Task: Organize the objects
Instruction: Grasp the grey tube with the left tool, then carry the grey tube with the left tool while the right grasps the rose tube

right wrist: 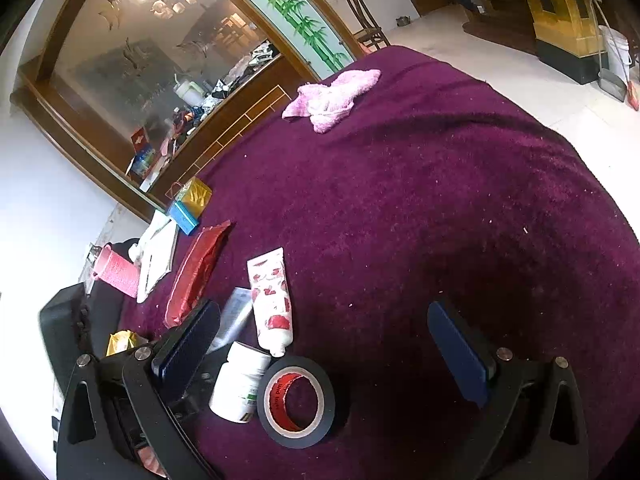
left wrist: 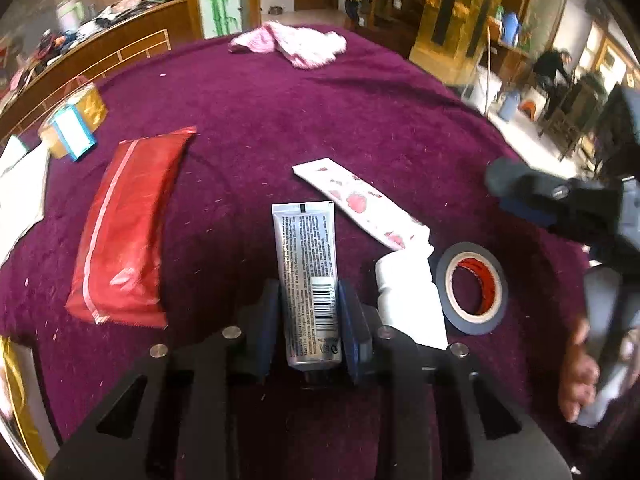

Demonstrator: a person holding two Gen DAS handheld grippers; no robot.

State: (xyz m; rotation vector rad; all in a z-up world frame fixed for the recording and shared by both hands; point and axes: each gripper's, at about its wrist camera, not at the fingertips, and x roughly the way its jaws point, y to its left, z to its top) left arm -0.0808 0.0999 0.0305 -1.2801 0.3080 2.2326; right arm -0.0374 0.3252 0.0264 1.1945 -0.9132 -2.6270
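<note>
From my left wrist camera, a deep purple velvety cloth covers the tabletop (left wrist: 360, 120), with a wood-framed glass cabinet (left wrist: 100, 12) behind it and pale floor tiles beyond. My left tongs (left wrist: 310, 320) are closed on a silver squeeze tube with black print and a barcode (left wrist: 308, 272), its crimped end pointing away from me. Just right of it stands a white plastic bottle (left wrist: 408, 296), touching the cap end of a white tube with pink flowers (left wrist: 360, 200). A black roll of tape with a red core (left wrist: 472, 288) lies flat beside the bottle. A red foil packet (left wrist: 124, 232) lies to the left, a crumpled pink towel (left wrist: 292, 46) at the far edge. My right tongs (left wrist: 532, 200) hover blurred at the right.

From my right wrist camera, the same cloth fills the view, a bamboo-painted panel (right wrist: 288, 4) behind. My right tongs (right wrist: 324, 344) are spread wide, holding nothing. The tape roll sits between the fingers, nearer the left one (right wrist: 188, 340), the bottle beside it. The silver tube shows only partly behind that finger, probably in the left tongs' grip.
</note>
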